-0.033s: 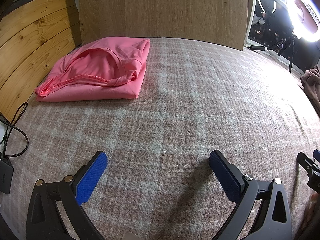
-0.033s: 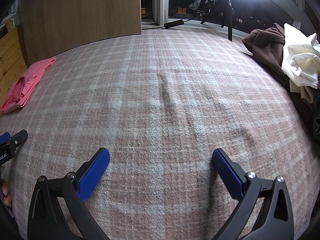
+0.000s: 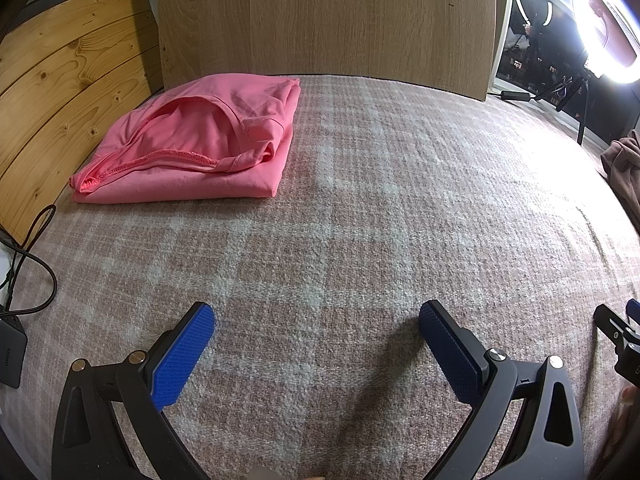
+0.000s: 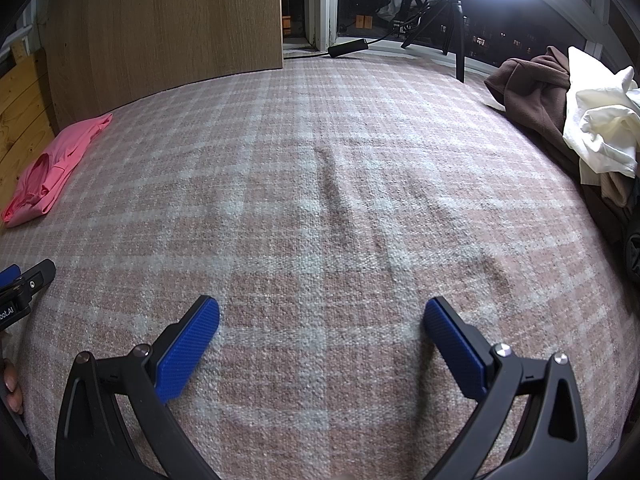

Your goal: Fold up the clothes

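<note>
bare blanket [image 4: 320,184] ahead, clothes pile [image 4: 568,112] right

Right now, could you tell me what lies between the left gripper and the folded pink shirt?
Only bare plaid blanket between the left gripper and the pink shirt, seen in the left wrist view.

Folded pink garment [image 3: 200,148] lying flat, far-left; brown [image 4: 528,88] and white [image 4: 600,132] clothes heaped far-right

Left claw [image 3: 316,316], right claw [image 4: 322,310]: black frames, blue ribbed pads, silver screws.
</note>
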`<state>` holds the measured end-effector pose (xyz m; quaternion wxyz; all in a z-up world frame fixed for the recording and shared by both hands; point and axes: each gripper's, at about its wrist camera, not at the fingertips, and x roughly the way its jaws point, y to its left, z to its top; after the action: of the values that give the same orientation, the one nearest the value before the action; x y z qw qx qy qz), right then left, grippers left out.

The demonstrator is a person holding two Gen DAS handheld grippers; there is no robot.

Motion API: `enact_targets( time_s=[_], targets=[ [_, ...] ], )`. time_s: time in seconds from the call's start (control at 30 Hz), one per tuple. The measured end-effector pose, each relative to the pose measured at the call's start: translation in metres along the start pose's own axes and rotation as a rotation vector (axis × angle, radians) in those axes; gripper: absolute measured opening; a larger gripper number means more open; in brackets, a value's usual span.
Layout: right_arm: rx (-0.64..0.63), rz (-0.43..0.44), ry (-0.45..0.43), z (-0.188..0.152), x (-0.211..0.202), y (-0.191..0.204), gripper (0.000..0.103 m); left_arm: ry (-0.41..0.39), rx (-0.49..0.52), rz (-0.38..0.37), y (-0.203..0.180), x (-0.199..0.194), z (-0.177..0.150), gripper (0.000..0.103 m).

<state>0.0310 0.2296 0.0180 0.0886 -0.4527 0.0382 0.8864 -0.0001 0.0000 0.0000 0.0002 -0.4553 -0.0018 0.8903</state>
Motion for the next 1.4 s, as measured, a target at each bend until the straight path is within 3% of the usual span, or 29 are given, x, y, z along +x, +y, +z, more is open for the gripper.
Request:
enact_targets(
  time_s=[0.77,1.0,1.4],
  targets=[
    [-0.001,0.000,0.001,0.000,0.000,0.000,0.103,0.004,0.000,-0.002,0.001,0.000,0.000,0.103],
    [-0.008,-0.014,0.061,0.000,-0.004,-0.002,0.103,-0.005,0.013,-0.044,0.001,-0.017,0.003,0.093],
    [0.004,-0.065,-0.095,0.015,-0.111,-0.010,0.103,-0.149,0.115,-0.160,0.005,-0.115,0.012,0.094]
  ],
)
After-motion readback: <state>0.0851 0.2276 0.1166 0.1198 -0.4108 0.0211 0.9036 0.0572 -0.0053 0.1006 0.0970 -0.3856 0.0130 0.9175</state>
